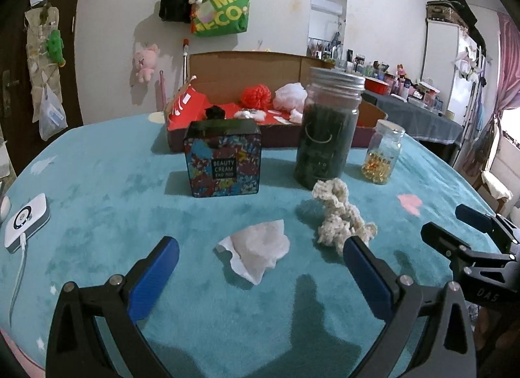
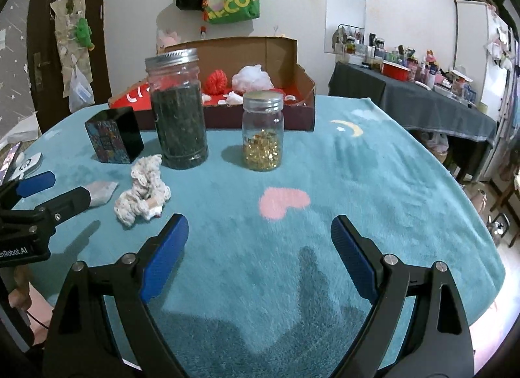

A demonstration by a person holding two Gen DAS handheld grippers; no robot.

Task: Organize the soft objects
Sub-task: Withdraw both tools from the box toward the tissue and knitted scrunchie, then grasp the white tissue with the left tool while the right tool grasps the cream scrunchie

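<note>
A crumpled white tissue [image 1: 256, 252] lies on the teal blanket just ahead of my left gripper [image 1: 260, 248], whose blue pads stand wide open on either side of it, not touching. A cream knitted scrunchie [image 1: 341, 218] lies to its right, beside my left gripper's right fingertip; the right wrist view shows this scrunchie [image 2: 143, 194] and the tissue [image 2: 102, 192] at the left. My right gripper [image 2: 260, 235] is open over bare blanket near a pink heart. At the back, an open cardboard box [image 1: 247, 67] holds a red pompom [image 1: 256, 95] and a white fluffy ball [image 1: 291, 96].
A patterned tin [image 1: 222, 158], a tall jar of dark leaves [image 1: 328, 130] and a small jar of golden capsules [image 1: 383, 152] stand between the soft items and the box. A white device with a cable [image 1: 26, 222] lies at the left edge. A dark-clothed table [image 2: 412, 98] stands at the right.
</note>
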